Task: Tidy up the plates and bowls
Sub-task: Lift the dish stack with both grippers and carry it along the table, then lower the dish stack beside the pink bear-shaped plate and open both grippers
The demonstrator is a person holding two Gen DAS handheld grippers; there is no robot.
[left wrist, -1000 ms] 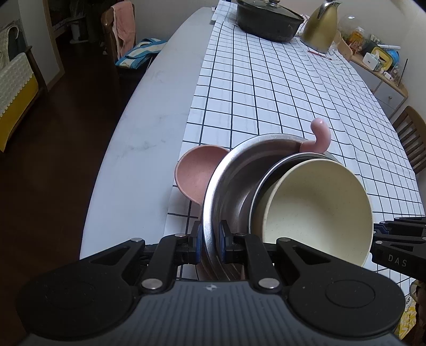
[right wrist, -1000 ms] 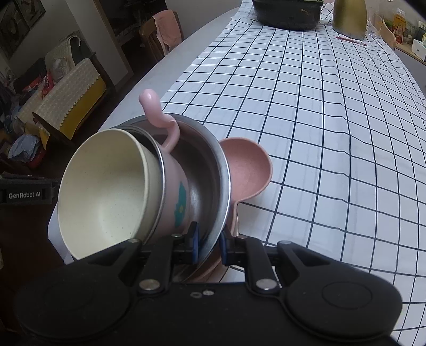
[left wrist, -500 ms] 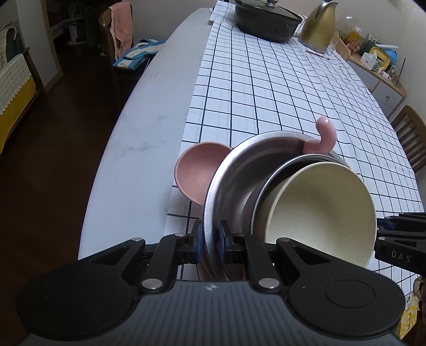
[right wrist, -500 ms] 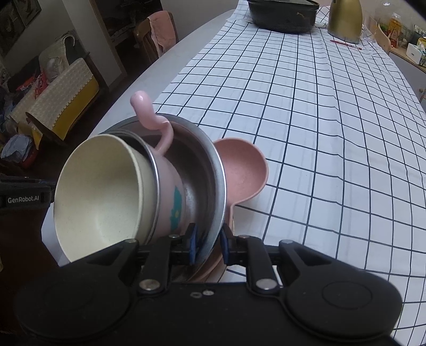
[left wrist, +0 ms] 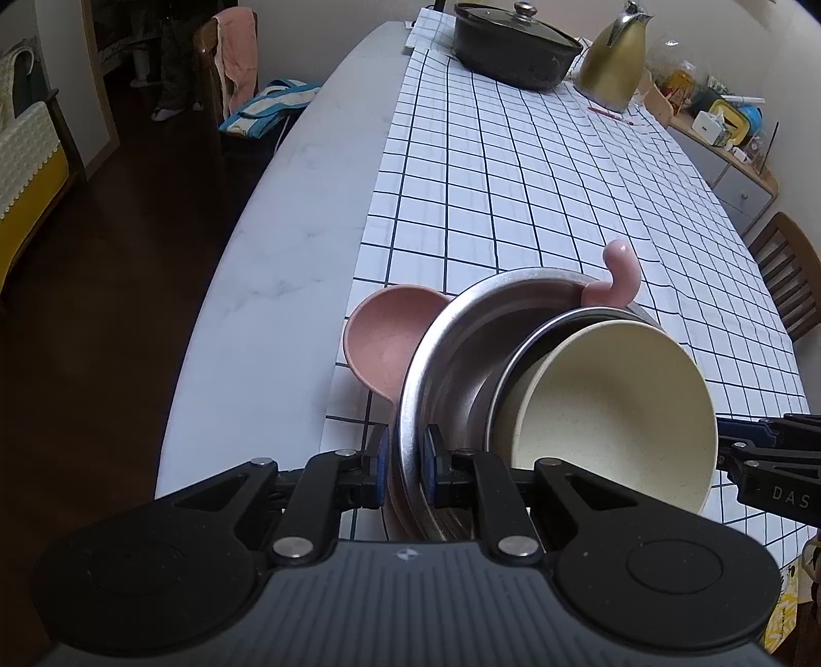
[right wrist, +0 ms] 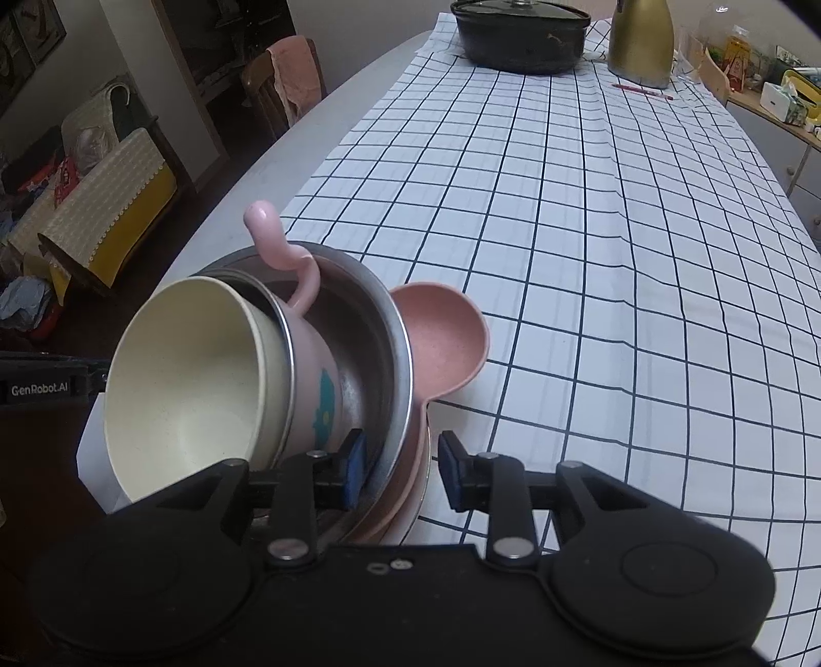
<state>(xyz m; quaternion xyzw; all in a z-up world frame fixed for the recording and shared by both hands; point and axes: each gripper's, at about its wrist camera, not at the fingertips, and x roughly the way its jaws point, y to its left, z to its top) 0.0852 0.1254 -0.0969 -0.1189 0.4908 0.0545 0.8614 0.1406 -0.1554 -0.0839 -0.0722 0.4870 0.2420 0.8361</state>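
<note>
Grippers come first in both wrist views. The left gripper (left wrist: 405,469) is clamped on the rim of the steel bowl (left wrist: 451,338), its blue pads (left wrist: 380,467) pressed to either side of the metal. The right gripper (right wrist: 401,469) has just been opening: its jaws now stand apart, the steel bowl's rim (right wrist: 397,359) between them. Its left pad lies close against the inside wall of the steel bowl, and its right pad (right wrist: 449,474) is clear of the stack.

The steel bowl is tilted up on edge at the near end of the bench (left wrist: 287,246), where the checked cloth (left wrist: 513,195) ends. Nested inside it is a pink mug (right wrist: 315,390) with a teal mark on its side; its curled handle (left wrist: 618,277) pokes above the steel rim. A cream bowl (left wrist: 616,405) sits in the mug's mouth, tilted toward the left gripper's side. Under the steel bowl lie a pink plate (right wrist: 405,492) and a white plate edge (right wrist: 418,505). Just behind the stack rests a pink dish (left wrist: 385,338), touching the steel bowl.

Far down the cloth stand a black lidded pot (left wrist: 513,48) and a gold kettle (left wrist: 613,56), with a red pen (right wrist: 641,90) near the kettle. A chair draped with a pink towel (left wrist: 236,51) stands beside the bench's far end.
</note>
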